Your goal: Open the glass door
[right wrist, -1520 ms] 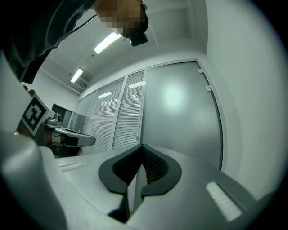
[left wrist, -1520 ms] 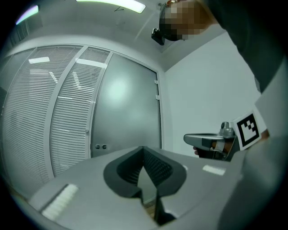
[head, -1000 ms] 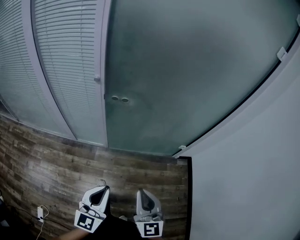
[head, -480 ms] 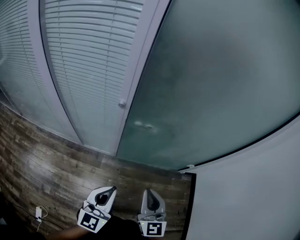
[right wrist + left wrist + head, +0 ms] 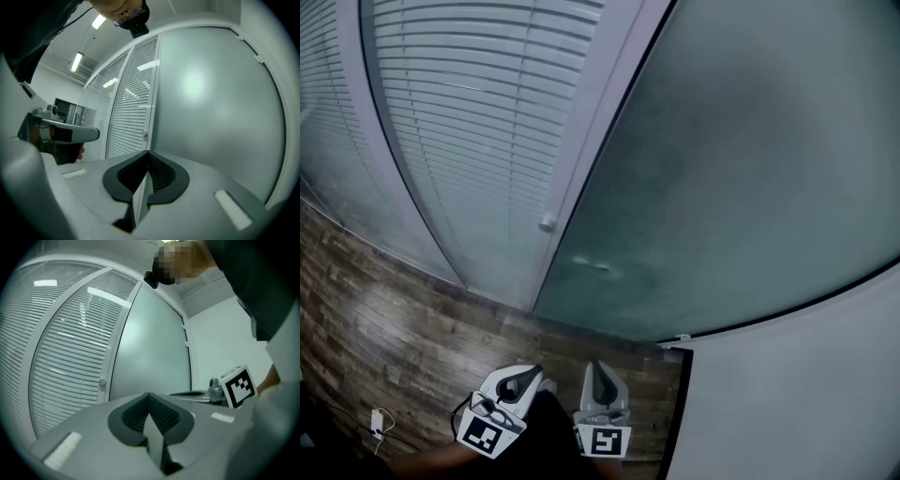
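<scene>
- The frosted glass door (image 5: 741, 169) stands ahead beside a white post (image 5: 581, 159), apart from both grippers
- Left gripper (image 5: 528, 373): jaws together, nothing between them
- Right gripper (image 5: 596, 369): jaws together, also empty
- Two small pale marks (image 5: 591, 265) sit low on the glass, perhaps handle fittings
- A small knob (image 5: 547, 224) is on the post, with blinds (image 5: 469, 122) to its left

Left tool (image 5: 528, 378) and right tool (image 5: 598, 373) sit side by side, near each other, low in the head view. Both point level and forward, and the left one angles a bit toward the right one. Jaws on each are pressed together, nothing between them.
</scene>
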A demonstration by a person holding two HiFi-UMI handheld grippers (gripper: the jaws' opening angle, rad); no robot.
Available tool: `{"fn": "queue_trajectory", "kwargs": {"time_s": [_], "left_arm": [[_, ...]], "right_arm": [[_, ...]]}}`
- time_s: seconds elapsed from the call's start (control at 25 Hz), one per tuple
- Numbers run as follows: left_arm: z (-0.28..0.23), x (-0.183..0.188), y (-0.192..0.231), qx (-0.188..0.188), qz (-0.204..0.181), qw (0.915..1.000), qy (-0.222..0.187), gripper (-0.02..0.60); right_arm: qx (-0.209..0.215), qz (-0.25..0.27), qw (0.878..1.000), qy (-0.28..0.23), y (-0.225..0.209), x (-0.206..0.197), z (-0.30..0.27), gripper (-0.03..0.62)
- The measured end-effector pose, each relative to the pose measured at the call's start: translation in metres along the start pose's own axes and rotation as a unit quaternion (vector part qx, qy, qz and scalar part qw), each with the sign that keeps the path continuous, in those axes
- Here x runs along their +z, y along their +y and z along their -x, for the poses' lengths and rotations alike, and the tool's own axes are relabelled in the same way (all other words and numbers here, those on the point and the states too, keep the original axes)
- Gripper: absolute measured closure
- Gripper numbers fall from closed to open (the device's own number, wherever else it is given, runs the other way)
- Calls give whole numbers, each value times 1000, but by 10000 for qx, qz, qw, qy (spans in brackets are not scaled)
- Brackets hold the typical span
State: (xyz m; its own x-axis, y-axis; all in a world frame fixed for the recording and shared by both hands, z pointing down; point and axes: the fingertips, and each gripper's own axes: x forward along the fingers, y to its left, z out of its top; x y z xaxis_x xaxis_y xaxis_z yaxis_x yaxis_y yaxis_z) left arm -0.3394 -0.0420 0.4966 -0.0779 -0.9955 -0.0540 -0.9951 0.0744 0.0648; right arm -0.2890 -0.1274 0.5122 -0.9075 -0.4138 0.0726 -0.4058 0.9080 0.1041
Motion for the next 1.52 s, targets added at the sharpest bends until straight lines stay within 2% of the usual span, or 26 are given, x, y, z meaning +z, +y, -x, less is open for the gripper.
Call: {"fn": "queue_trajectory", "kwargs": {"time_s": [0.12, 0.24, 0.32, 0.56, 0.72, 0.96, 1.16, 1.52], "left_arm": [[-13, -15, 2, 225, 93, 9996, -143, 581], [-21, -23, 10, 347, 11, 9993, -162, 581], [-26, -22, 18, 452, -59, 9989, -128, 581], [-38, -20, 31, 635, -202, 9977, -157, 581], [-40, -17, 42, 877, -339, 9954, -153, 581], [-42, -11, 58, 1206, -451, 9916, -74, 581], [-34, -8, 72, 1602, -546, 9856, -43, 581], [-24, -12, 85, 2029, -586, 9773, 188, 581]], "right_arm": [[143, -78, 9999, 35, -13, -28, -13, 591], [359, -107, 9992, 129, -17, -51, -35, 591], [530, -105, 9983, 221, -19, -61, -50, 570], [657, 0, 9973, 335, -33, -82, -92, 548], [550, 125, 9973, 464, -43, -98, -122, 522], [548, -173, 9971, 499, -62, -105, -161, 481], [501, -344, 9956, 716, -71, -126, -182, 482], [339, -538, 9927, 1020, -83, -150, -219, 482]]}}
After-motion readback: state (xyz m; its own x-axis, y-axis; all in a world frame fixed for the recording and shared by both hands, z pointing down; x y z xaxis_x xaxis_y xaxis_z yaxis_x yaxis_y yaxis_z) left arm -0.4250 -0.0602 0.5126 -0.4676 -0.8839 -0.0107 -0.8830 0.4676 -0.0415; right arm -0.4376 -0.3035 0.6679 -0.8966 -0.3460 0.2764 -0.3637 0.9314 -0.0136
